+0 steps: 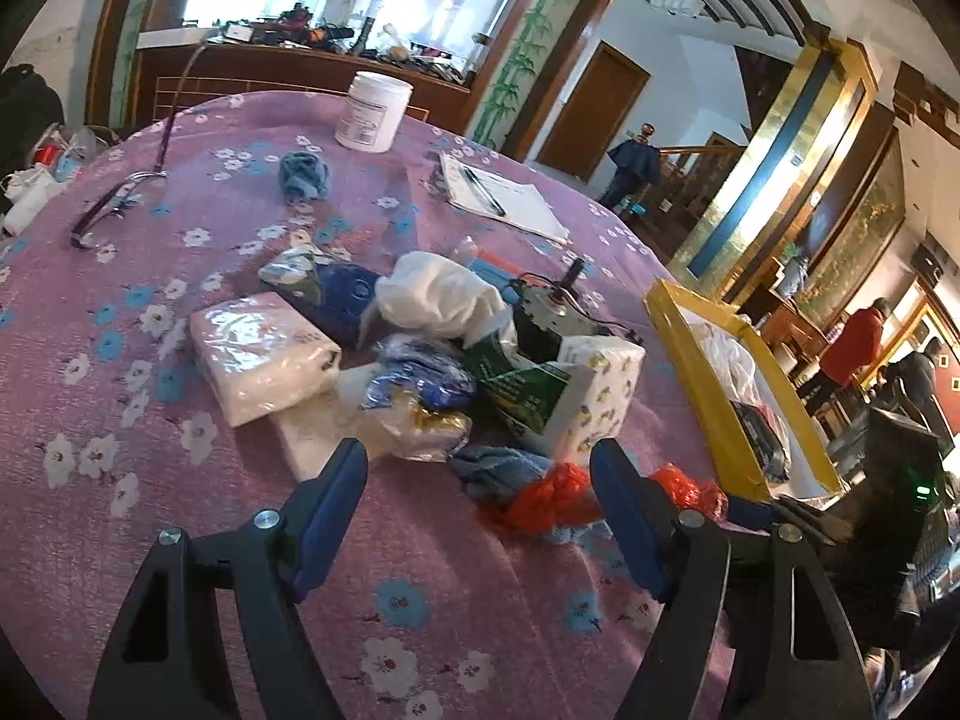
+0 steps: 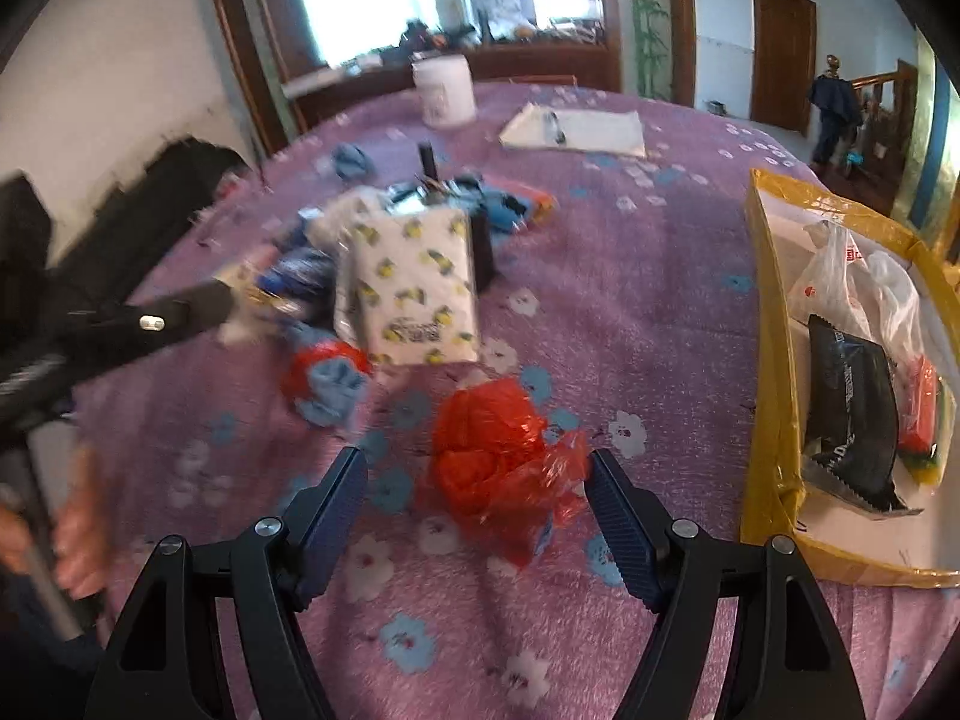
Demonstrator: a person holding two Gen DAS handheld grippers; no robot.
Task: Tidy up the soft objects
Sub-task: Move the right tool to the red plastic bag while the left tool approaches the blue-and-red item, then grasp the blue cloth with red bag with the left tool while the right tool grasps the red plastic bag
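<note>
Both jaws stand wide and empty here, nothing pinched on either side. The right hand-held gripper (image 2: 477, 501) hangs over the crumpled red plastic bag (image 2: 501, 456), which lies on the flowered purple cloth of the counter (image 2: 630, 300) with the fingers either side of it and not yet pressing, so I'd call this the reach for a grab. The left hand-held gripper (image 1: 480, 498) sits lower down the pile, open, facing a blue cloth (image 1: 498, 471) and a second red bag (image 1: 555, 495) tangled together just ahead of its tips. To do this well, the right one wants to come down square over the bulk of the bag, not the thin flap trailing toward the right finger, because that film will slip or tear loose if only an edge is caught. Close slowly, gather the lump, then lift clear before swinging. The yellow box (image 2: 774, 312) is just to the right, already holding a white bag (image 2: 852, 282) and a black pouch (image 2: 852, 396), so the carry looks short; drop it in the open space at the near end. Mind the yellow-patterned tissue pack (image 2: 414, 288) just behind, and keep the left tool still so the two don't knock. The right view is blurred, so exact clearance is hard to judge.
</note>
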